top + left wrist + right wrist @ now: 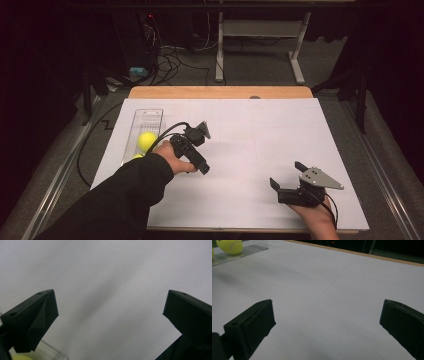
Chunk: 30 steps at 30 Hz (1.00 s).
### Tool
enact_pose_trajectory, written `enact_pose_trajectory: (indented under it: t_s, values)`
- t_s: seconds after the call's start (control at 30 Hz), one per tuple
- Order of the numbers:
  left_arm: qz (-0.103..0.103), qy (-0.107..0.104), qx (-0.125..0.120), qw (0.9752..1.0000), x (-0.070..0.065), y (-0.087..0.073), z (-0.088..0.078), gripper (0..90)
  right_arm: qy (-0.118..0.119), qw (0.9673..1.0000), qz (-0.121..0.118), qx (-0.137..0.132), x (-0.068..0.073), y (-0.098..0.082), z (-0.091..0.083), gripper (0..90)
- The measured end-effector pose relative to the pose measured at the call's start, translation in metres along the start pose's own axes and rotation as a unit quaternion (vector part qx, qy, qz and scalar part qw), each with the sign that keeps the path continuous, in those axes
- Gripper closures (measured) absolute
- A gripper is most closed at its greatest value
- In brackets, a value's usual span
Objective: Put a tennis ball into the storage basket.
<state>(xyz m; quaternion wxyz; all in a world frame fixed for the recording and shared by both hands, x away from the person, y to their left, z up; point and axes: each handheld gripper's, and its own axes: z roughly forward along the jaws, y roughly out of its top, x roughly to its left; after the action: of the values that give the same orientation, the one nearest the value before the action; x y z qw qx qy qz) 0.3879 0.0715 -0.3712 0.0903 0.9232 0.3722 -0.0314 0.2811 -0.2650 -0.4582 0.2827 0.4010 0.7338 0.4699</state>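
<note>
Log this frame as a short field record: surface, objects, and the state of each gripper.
surface: white table top with a wooden far edge
container: clear tray at the left side of the table
objects: yellow ball in the tray; a second yellow one just shows at the sleeve
left gripper: open, holding nothing, beside the tray
right gripper: open, holding nothing, near the table's front right

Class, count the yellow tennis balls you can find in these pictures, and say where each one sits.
2. One tennis ball sits in the clear tray at the table's left. A second ball lies nearer the person, mostly hidden behind the left hand. More could be hidden there.
</note>
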Motion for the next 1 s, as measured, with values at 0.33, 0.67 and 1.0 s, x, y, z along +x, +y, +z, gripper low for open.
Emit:
enact_pose_trajectory:
  t_s: [0.33,0.67,1.0]
  values:
    - [-0.011,-0.026,-0.111,0.9934,-0.008,-0.017,0.022,0.4,0.002,1.0000,0.001,-0.002,0.001,0.001,-0.001,0.0]
    - [-0.044,-0.050,-0.261,0.9631,-0.012,-0.051,0.054,0.5,0.004,1.0000,-0.001,-0.002,0.003,0.001,0.000,0.0]
    - [-0.011,-0.014,-0.403,0.9150,-0.011,-0.086,0.068,1.0,0.010,0.9998,0.010,-0.017,0.006,0.002,-0.005,0.0]
